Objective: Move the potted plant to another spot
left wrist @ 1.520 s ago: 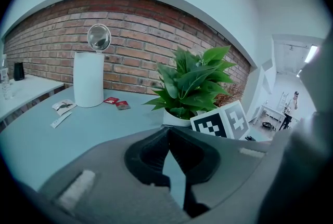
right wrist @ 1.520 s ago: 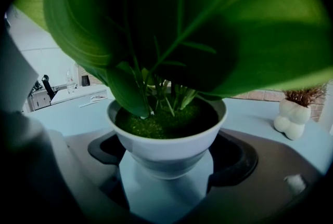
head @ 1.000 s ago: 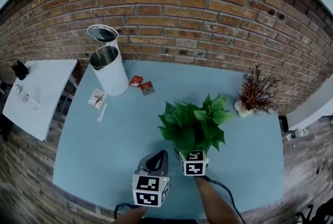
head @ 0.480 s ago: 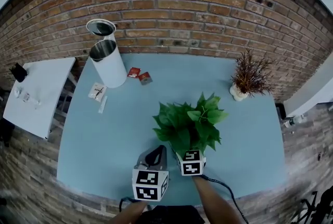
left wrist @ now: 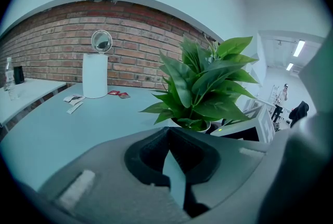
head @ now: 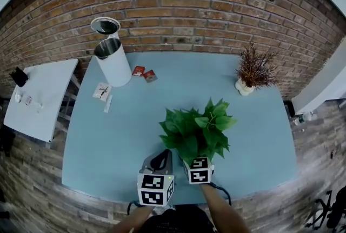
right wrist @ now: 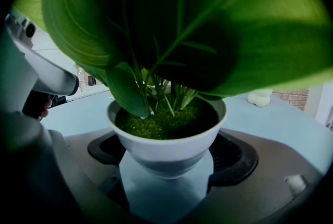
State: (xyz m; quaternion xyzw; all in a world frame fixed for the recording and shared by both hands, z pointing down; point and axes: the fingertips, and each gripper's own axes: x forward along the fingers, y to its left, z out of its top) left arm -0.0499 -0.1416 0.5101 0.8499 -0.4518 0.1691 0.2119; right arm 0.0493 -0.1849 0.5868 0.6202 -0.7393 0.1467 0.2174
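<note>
The potted plant (head: 197, 132) has broad green leaves and a white pot (right wrist: 166, 140), and it is near the blue table's (head: 254, 134) front middle. My right gripper (head: 198, 155) is shut on the pot, with one jaw on each side of its lower wall. The leaves hide the jaws in the head view. My left gripper (head: 161, 160) is just left of it, shut with nothing in it. In the left gripper view the potted plant (left wrist: 203, 88) is close ahead to the right of the left gripper (left wrist: 169, 140).
A white cylindrical bin (head: 113, 67) with its round lid (head: 105, 26) stands at the back left, against the brick wall. Small red packets (head: 145, 73) and white packets (head: 101, 92) lie beside it. A dried brown plant (head: 253, 71) stands at the back right. A white side table (head: 38, 97) is to the left.
The potted plant and my right gripper have come nearer to the table's front edge, farther from the dried plant. The left gripper stays beside them.
</note>
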